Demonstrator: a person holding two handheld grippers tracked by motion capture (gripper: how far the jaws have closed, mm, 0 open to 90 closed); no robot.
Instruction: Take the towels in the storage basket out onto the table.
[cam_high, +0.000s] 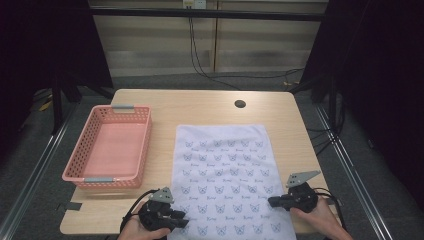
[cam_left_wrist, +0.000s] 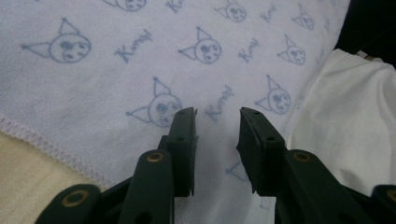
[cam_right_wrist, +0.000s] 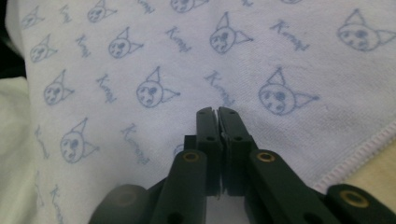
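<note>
I had a white towel (cam_high: 223, 177) printed with small blue cat faces lying flat on the wooden table (cam_high: 200, 107), its long side running from twelve to six o'clock and its near end at the table's front edge, right in front of me. My left tongs (cam_high: 181, 220) were at about seven o'clock on the table, at the towel's near left corner, with my left hand (cam_high: 142, 231) behind them. Seen from the left gripper view, the two black jaws stood apart with a clear gap between them, released and gripping nothing, and the towel (cam_left_wrist: 140, 56) with its stitched hem lay under them. My right tongs (cam_high: 274, 201) were at about five o'clock, at the towel's right edge near the front, with my right hand (cam_high: 322, 220) behind them. In the right gripper view those jaws were pressed together, clenched; the tips sat right over the towel (cam_right_wrist: 187, 56), but I could not tell whether any cloth was pinched between them. The hem and a strip of bare table showed at four o'clock in that view. A pink plastic basket (cam_high: 80, 159) stood at about ten o'clock on the table, just beside the towel's left edge but apart from it. A dark round hole (cam_high: 240, 104) sat in the tabletop at about one o'clock, beyond the towel's far end.
</note>
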